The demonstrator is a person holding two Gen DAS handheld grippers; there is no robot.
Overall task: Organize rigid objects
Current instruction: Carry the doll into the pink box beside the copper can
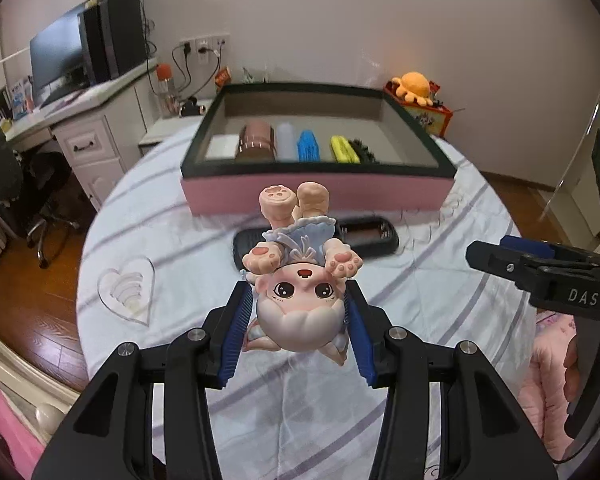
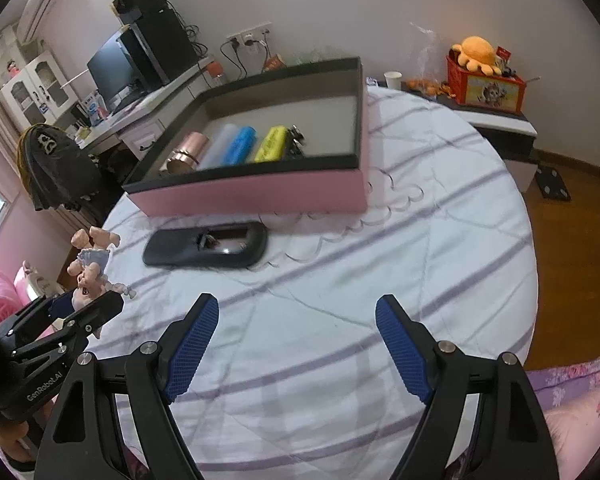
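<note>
My left gripper [image 1: 298, 300] is shut on a pink doll figurine [image 1: 300, 300], held upside down by its head above the round table, feet toward the box. It also shows in the right wrist view [image 2: 88, 276]. The pink box with dark rim [image 1: 312, 198] stands beyond it and holds a copper cylinder [image 1: 256, 142], a translucent bottle [image 1: 287, 142], a blue item [image 1: 309, 146], a yellow item [image 1: 343, 149] and a black item [image 1: 364, 151]. A black remote with open battery bay [image 2: 206, 245] lies in front of the box. My right gripper [image 2: 296, 320] is open and empty over the tablecloth.
A clear heart-shaped dish [image 1: 128, 290] lies at the table's left. Clear scalloped acrylic pieces [image 2: 380, 208] lie by the box's right corner. A desk with monitor [image 1: 56, 60] stands at the left. A red box with an orange plush [image 2: 484, 76] sits at the back right.
</note>
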